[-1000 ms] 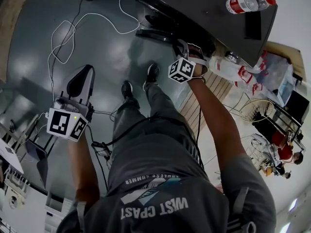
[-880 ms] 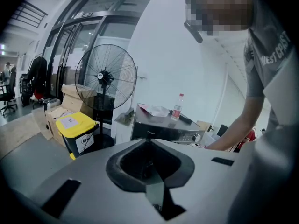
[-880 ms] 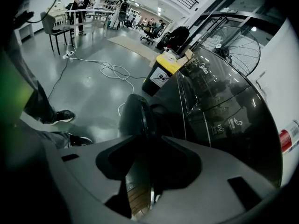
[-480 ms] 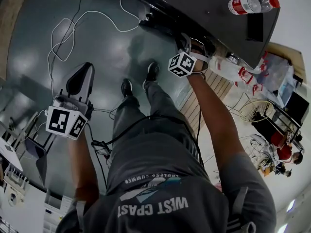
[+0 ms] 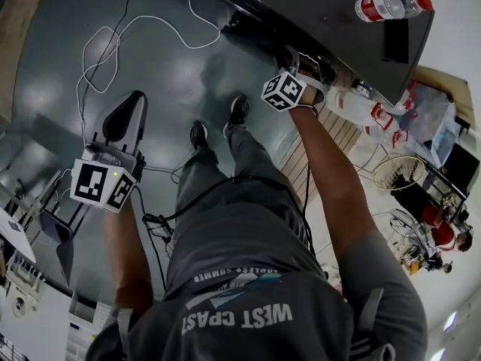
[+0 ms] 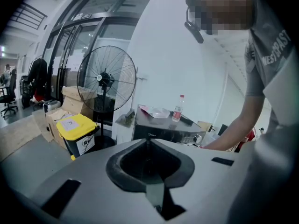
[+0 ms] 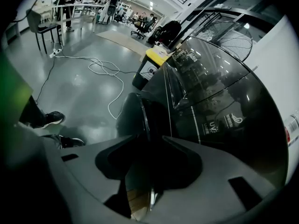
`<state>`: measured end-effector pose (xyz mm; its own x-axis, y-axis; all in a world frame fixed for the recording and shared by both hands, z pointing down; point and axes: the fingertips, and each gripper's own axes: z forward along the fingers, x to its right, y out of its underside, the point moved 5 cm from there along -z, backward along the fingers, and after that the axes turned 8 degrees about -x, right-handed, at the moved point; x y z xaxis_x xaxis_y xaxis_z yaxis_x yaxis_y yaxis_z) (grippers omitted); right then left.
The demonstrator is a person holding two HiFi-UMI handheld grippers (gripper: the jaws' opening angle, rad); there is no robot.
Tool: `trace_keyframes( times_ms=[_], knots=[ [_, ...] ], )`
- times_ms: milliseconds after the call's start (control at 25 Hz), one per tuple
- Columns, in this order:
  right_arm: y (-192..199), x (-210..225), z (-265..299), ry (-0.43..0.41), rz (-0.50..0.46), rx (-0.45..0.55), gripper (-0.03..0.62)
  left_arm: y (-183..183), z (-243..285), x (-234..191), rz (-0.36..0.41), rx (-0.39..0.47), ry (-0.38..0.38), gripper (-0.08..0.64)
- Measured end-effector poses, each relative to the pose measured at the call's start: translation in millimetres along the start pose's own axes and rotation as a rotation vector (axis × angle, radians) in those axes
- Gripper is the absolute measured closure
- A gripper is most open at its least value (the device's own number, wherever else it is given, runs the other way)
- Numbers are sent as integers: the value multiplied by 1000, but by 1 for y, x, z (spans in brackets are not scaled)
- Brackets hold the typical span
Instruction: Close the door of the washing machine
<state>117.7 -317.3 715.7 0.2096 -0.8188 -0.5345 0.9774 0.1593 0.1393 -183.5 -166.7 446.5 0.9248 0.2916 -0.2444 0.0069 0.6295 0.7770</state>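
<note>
Washing machine (image 5: pixel 323 28): one, black, at the top of the head view, with one bottle (image 5: pixel 387 4) lying on it. Its one door (image 7: pixel 140 118) stands out from the front, rim between the jaws of the right gripper (image 7: pixel 148 136), which have just been opening and are spread, not pinching it. Left gripper (image 6: pixel 148 141): one, well apart from the machine, jaws pressed together on nothing. Also one fan (image 6: pixel 106 78), one yellow-lidded bin (image 6: pixel 77 127), one white cable (image 5: pixel 113 43).

Glossy black washing machine (image 7: pixel 219 106), round dark door (image 7: pixel 133 118) ajar at its front.
</note>
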Motion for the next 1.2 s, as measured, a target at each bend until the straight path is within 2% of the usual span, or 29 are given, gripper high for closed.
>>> trace_keyframes(
  times_ms=[280,520,840,1040,1200],
  knots=[
    [1,5,4,-7,63,-14,400,3,-19,-3,17,-3,-9,525],
    [-1,7,7,5,64,-31,408,8,-33,-4,26,-10,-19,525],
    [-2,11,7,-105,74,-78,428,3,-52,4,44,18,-30,525],
    [-15,37,-30,-102,128,27,491,-7,-68,3,75,52,-39,525],
    [-42,54,-89,-155,269,174,502,-14,-87,-6,113,80,-45,525]
  ],
)
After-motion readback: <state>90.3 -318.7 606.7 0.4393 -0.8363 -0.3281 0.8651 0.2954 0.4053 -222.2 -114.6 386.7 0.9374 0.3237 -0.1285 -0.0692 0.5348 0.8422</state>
